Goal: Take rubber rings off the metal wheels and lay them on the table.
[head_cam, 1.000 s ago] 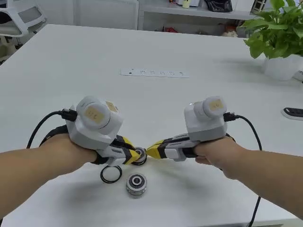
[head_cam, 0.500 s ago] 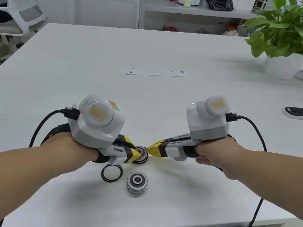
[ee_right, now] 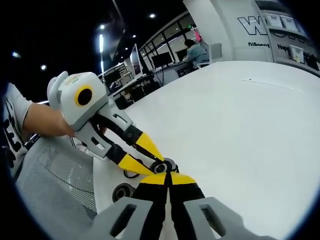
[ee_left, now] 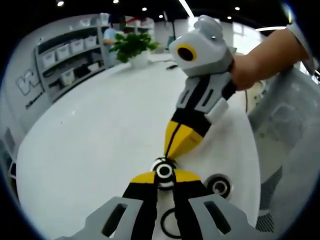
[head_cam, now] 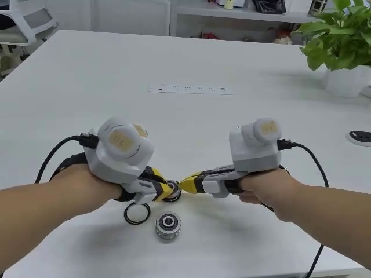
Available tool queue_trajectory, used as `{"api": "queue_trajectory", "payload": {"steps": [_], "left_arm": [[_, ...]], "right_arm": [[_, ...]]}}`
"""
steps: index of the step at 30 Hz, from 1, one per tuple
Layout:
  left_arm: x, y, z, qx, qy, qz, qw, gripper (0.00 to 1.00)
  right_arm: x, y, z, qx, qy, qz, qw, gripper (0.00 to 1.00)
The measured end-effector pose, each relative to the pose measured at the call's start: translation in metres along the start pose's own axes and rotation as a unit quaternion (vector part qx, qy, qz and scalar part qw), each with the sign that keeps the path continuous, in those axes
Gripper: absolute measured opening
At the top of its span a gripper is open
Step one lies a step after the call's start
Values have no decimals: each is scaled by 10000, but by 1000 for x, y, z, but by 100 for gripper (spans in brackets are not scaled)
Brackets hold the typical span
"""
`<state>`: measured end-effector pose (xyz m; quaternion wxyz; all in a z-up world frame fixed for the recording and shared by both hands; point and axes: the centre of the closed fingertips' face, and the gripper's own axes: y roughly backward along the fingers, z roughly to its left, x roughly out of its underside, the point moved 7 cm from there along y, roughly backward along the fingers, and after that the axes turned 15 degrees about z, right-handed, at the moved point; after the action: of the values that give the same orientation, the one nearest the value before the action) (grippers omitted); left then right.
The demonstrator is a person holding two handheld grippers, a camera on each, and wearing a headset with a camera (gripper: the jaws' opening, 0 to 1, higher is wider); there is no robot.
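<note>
A metal wheel [head_cam: 167,226] lies flat near the front edge of the table [head_cam: 116,69], with a loose rubber ring [head_cam: 136,213] just beside it. Behind them the left gripper [head_cam: 164,189] is clamped on a second wheel [ee_left: 164,170]. The right gripper [head_cam: 184,185], jaws pressed together, touches that wheel's rim; I cannot tell whether it pinches anything. Farther off are a power strip [head_cam: 189,89] and a potted plant [head_cam: 339,35].

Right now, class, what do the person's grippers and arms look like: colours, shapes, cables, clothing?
The left gripper and right gripper match: rounded white-grey housings with a pale yellow disc on top, black-and-grey jaws ending in yellow tips. A black cable trails from each. The forearms are bare; a white T-shirt with dark print shows.
</note>
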<state>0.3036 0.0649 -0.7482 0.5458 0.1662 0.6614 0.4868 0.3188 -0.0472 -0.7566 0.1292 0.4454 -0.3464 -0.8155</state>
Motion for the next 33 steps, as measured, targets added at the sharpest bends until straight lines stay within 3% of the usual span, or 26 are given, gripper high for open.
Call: {"api": "queue_trajectory", "payload": {"steps": [33], "left_arm": [[-1,-1,-3,-47,20,67,10000,10]], "right_arm": [[1,0,4,-113,-21,-10,9999,0]]}}
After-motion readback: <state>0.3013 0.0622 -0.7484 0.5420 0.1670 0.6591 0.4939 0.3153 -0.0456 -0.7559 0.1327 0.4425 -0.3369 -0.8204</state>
